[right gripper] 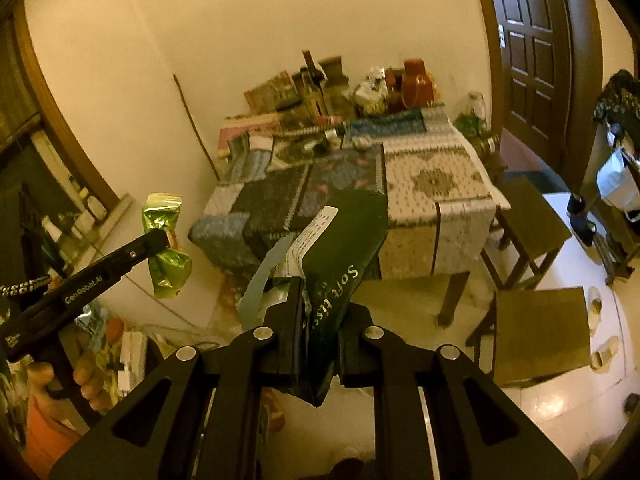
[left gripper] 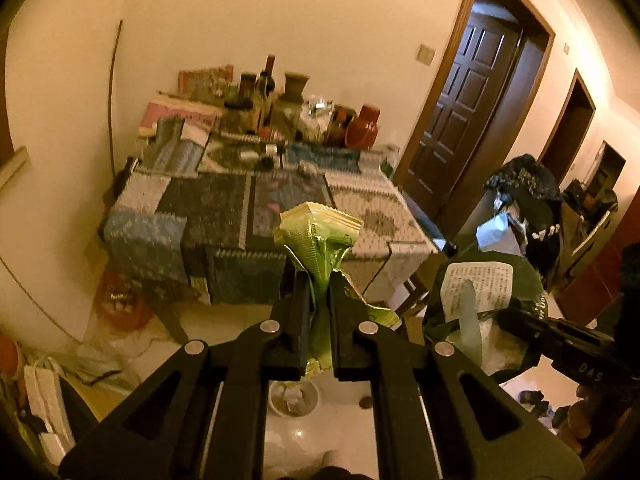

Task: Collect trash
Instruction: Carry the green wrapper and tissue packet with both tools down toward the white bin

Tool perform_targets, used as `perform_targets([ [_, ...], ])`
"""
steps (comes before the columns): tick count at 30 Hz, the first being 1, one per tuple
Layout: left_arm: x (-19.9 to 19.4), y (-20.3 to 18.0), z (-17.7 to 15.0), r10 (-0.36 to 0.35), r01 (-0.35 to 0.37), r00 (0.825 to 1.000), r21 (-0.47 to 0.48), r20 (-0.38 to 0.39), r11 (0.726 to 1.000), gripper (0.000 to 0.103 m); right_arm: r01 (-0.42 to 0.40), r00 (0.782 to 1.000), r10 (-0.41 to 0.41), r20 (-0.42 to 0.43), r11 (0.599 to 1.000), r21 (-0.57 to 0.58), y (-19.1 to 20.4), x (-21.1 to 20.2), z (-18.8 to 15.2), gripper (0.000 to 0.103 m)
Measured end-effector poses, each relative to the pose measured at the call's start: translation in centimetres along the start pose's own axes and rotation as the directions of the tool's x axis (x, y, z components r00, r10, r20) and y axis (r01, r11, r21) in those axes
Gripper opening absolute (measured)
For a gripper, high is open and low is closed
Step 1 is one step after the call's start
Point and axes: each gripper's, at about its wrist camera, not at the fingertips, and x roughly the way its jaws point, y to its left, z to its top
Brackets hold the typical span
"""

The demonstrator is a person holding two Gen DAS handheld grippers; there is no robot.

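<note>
Both pieces of trash are already picked up and off the table [left gripper: 132, 196]: the left gripper [left gripper: 319, 280] is clamped on a crumpled green wrapper [left gripper: 320, 236], its jaws pinched to a narrow gap with the foil bunched between them, and the right gripper [right gripper: 320, 300] is closed just as tightly on a dark green tissue pack [right gripper: 344, 248] (a white printed label and a pale strip show on its side). Each wrapper hangs in the air in front of the table, clear of the patchwork cloth, and each gripper shows in the other's view, holding its load off to the side. So the grasping part looks done for these two items; what is left, as I judge it, is to carry them to a bin and let go. A small white bin [left gripper: 294, 398] with something pale inside stands on the floor right below the left gripper, which seems the likely drop point. The far end of the table is crowded with bottles and jars; whether any of that counts as trash I cannot tell.
</note>
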Motion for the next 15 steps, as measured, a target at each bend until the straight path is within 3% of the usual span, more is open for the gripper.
perform_targets([
  [7,5.6,-0.4,-2.7,0.017,-0.022,0.992,-0.046,-0.123,0.999,0.007,-0.018,0.994,0.018,-0.106,1.000,0.004,-2.6,4.2,-1.8,0.012],
  [15,14.1,-0.4,-8.1,0.037,-0.052,0.965,-0.052,-0.260,0.997,0.007,-0.016,0.974,0.022,-0.225,0.999,0.029,-6.4,11.5,-4.6,0.012],
])
